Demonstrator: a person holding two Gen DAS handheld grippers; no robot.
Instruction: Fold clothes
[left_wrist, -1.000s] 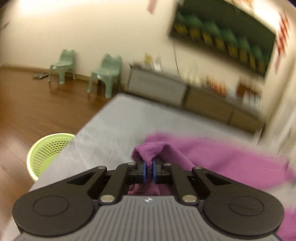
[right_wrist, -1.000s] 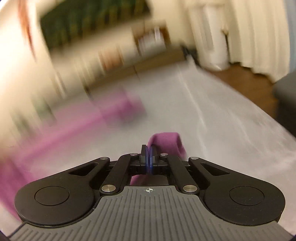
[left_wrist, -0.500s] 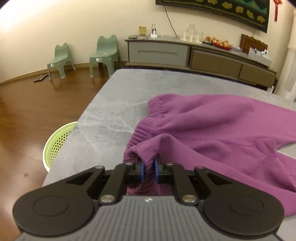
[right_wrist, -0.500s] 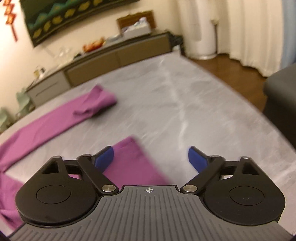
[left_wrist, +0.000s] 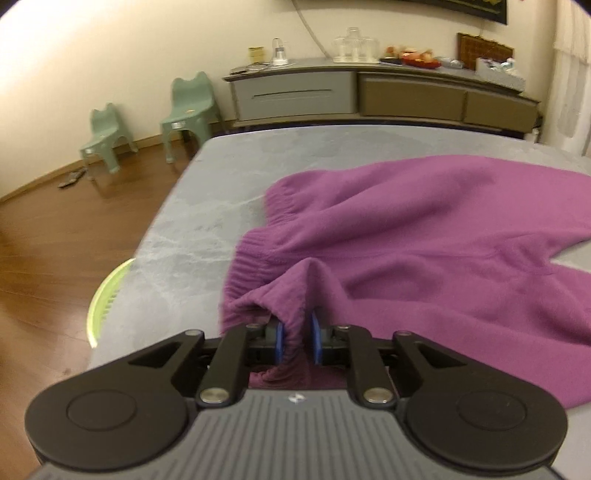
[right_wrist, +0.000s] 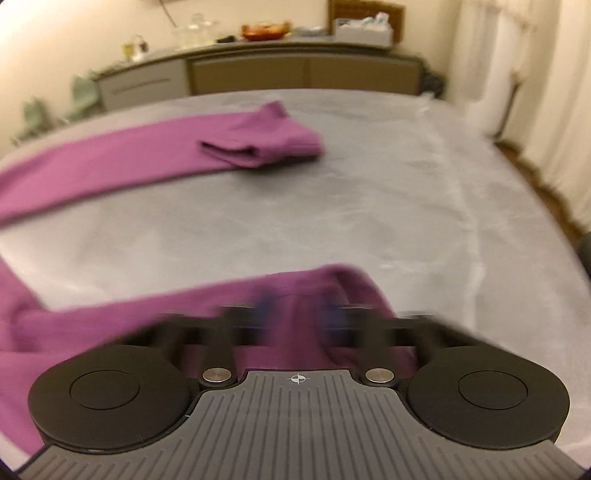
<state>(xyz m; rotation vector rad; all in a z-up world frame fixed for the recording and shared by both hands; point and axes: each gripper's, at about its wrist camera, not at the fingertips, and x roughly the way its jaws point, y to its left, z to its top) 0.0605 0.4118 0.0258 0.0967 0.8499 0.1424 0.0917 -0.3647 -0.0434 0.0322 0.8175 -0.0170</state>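
Left wrist view first. The floor is brown wood. A lime-green basket sits on it, tucked under the counter's left edge. Two small green chairs stand past the counter's far-left corner, against a cream wall. The counter is grey with a marbled stone look.

The purple pants lie on the counter with the ribbed waistband towards its left edge and the legs running off to the right. The left gripper is at the counter's near edge. Its jaws are nearly closed and pinch a bunched bit of waistband between the blue pads, so the cloth peaks up there.

Behind the counter's far edge there's a long low sideboard, with grey drawers on the left and brown fronts on the right. On top are glassware, a red dish and some small clutter. The only marking is a little white logo on the gripper body, too small to read.

The right wrist view is blurry. One leg lies across the far half of the counter with its end folded back. The other runs along the near edge. The right gripper is on that near leg's end. Its jaws have just been closing, and they're clamped with the cloth between them, though the pads are smeared. A pale curtain hangs past the counter's right end.
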